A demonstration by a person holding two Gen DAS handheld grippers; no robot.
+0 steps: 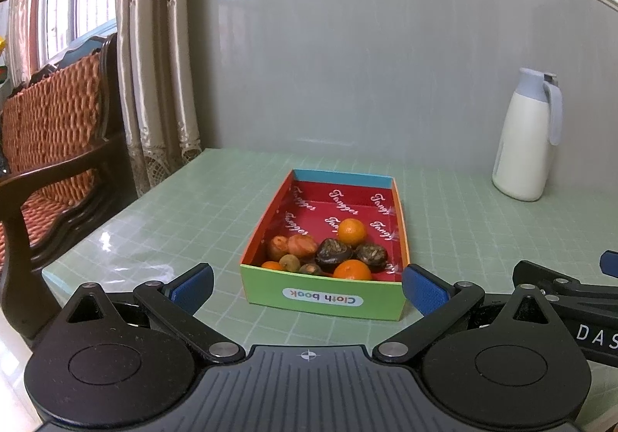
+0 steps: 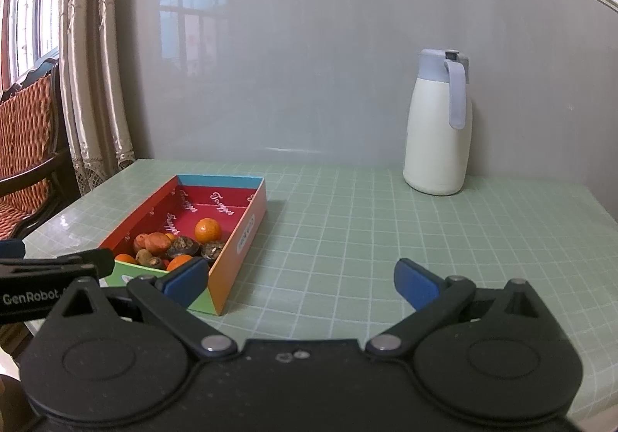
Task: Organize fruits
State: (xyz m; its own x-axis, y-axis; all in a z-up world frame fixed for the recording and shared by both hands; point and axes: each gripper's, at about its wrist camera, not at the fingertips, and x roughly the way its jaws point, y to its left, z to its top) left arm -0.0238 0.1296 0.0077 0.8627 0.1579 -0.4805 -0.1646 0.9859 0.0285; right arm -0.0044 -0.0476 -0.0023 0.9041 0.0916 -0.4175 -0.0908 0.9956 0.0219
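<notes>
Left wrist alone shows box (image 1: 324,298) label; both grippers (image 1: 307,291) (image 2: 299,283) gape, holding nothing.

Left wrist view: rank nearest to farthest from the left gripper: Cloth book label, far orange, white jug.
From the left gripper, which is open:
1. Cloth book label, on the box's near green wall, dead ahead.
2. Far orange, inside the box, mid-floor.
3. White jug, far right, against the wall.
</notes>
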